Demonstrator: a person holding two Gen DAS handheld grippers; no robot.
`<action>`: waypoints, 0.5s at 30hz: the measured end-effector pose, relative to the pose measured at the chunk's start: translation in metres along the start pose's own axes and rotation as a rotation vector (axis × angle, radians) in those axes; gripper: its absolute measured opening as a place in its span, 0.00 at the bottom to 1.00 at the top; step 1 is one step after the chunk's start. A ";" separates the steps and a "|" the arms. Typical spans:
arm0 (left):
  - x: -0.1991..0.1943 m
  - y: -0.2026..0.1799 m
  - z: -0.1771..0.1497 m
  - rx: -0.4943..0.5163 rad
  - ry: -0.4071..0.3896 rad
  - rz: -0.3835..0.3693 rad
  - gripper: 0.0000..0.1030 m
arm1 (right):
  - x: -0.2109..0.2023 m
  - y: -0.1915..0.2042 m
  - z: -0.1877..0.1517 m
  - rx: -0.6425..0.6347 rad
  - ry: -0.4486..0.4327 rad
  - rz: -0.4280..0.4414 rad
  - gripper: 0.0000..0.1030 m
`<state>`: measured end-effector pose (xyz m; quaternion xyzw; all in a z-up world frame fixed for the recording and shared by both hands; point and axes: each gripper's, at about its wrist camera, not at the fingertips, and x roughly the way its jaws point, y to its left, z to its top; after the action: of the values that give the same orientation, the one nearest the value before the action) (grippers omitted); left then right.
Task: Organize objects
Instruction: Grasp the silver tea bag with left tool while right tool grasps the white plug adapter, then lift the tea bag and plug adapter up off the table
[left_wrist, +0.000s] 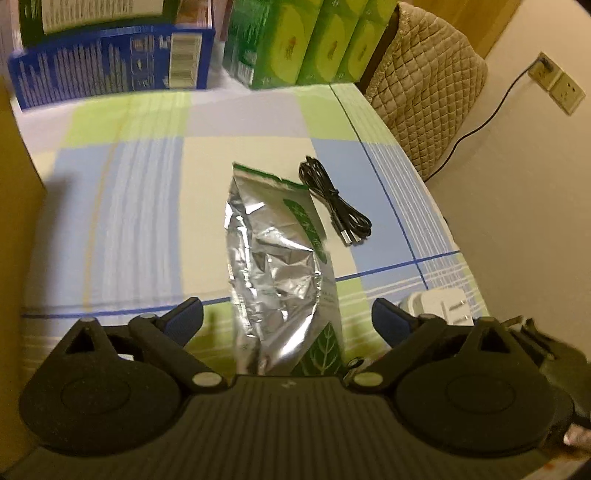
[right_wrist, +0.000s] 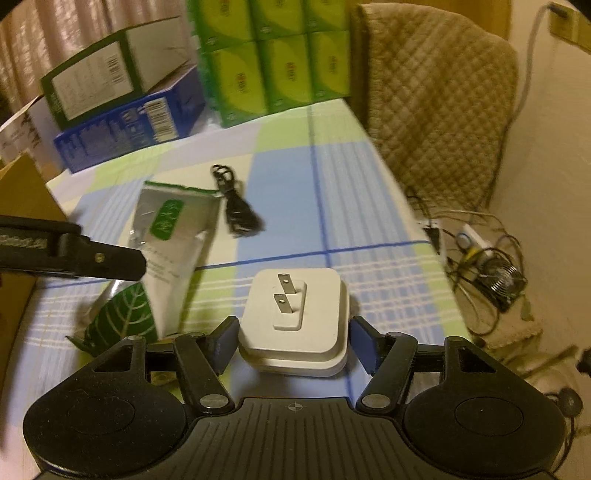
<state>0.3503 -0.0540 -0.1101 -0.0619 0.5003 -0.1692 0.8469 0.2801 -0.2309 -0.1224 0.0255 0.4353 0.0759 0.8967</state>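
Charger (right_wrist: 295, 321), white, square with rounded corners, two metal prongs up, lies on checked tablecloth (right_wrist: 332, 206) between spread pads of right gripper (right_wrist: 293, 341), ungripped. Left gripper (left_wrist: 288, 319) open over crinkled foil pouch (left_wrist: 277, 266).

A lived-in home room: a checked cloth (left_wrist: 147, 184) covers the counter, grocery cartons (right_wrist: 122, 110) and green tissue packs (right_wrist: 273, 70) are stacked at its far edge, a quilted chair (right_wrist: 436, 103) stands right, curtains (right_wrist: 55, 37) far left.

Left tool (left_wrist: 287, 320) open astride foil pouch (left_wrist: 279, 271); black cable (left_wrist: 334, 201) beside.
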 end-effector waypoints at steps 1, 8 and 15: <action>0.005 0.000 0.000 0.002 0.009 0.014 0.88 | -0.001 -0.001 -0.001 0.004 -0.001 0.003 0.60; 0.023 0.000 0.001 0.022 0.035 0.011 0.63 | -0.003 -0.001 -0.002 0.004 -0.010 0.011 0.60; 0.004 0.002 -0.006 0.054 0.049 0.060 0.40 | -0.003 0.013 -0.007 -0.027 0.000 0.050 0.60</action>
<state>0.3467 -0.0531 -0.1167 -0.0199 0.5177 -0.1583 0.8405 0.2713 -0.2190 -0.1227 0.0244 0.4333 0.1040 0.8949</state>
